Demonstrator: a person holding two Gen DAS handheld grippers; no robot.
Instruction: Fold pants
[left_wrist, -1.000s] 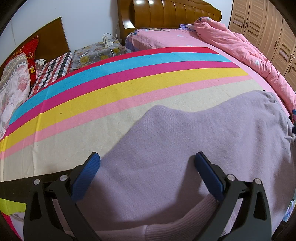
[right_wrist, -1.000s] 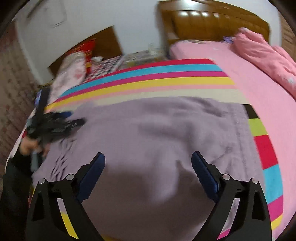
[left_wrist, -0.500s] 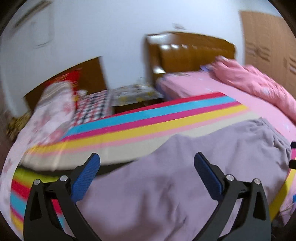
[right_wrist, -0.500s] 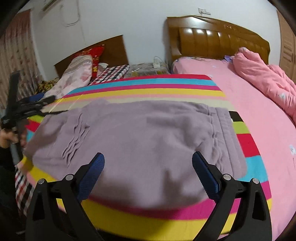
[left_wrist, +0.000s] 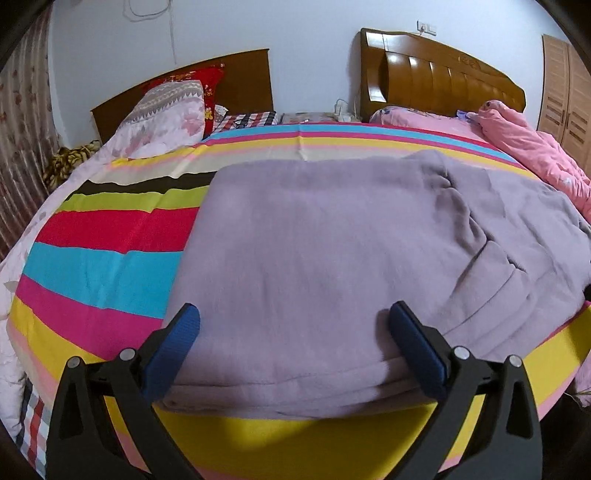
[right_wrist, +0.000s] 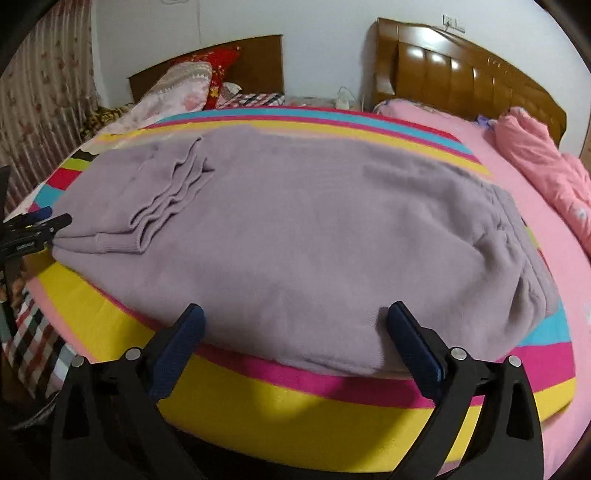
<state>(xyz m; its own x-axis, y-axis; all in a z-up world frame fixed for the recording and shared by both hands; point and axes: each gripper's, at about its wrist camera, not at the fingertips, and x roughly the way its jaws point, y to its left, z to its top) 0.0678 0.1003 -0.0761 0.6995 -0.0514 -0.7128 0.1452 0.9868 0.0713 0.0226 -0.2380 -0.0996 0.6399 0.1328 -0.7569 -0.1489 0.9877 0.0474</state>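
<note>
Lilac fleece pants (left_wrist: 332, 254) lie folded on a striped sheet (left_wrist: 103, 258) near the bed's front edge. In the right wrist view the pants (right_wrist: 314, 236) show ribbed cuffs (right_wrist: 166, 199) stacked at the left and the waistband at the right. My left gripper (left_wrist: 293, 332) is open and empty, hovering at the near edge of the pants by the cuff end. It also shows at the left edge of the right wrist view (right_wrist: 40, 221). My right gripper (right_wrist: 295, 328) is open and empty, at the near edge of the pants.
A pink quilt (left_wrist: 532, 151) lies bunched at the right on the pink bed. Pillows (left_wrist: 173, 107) and a floral quilt lie at the back left. Wooden headboards (left_wrist: 436, 81) stand against the wall. A curtain (right_wrist: 44, 85) hangs at the left.
Both grippers have pulled back from over the pants to the bed's near edge. Both stay open. The pants now lie folded with the cuffs stacked at the left.
</note>
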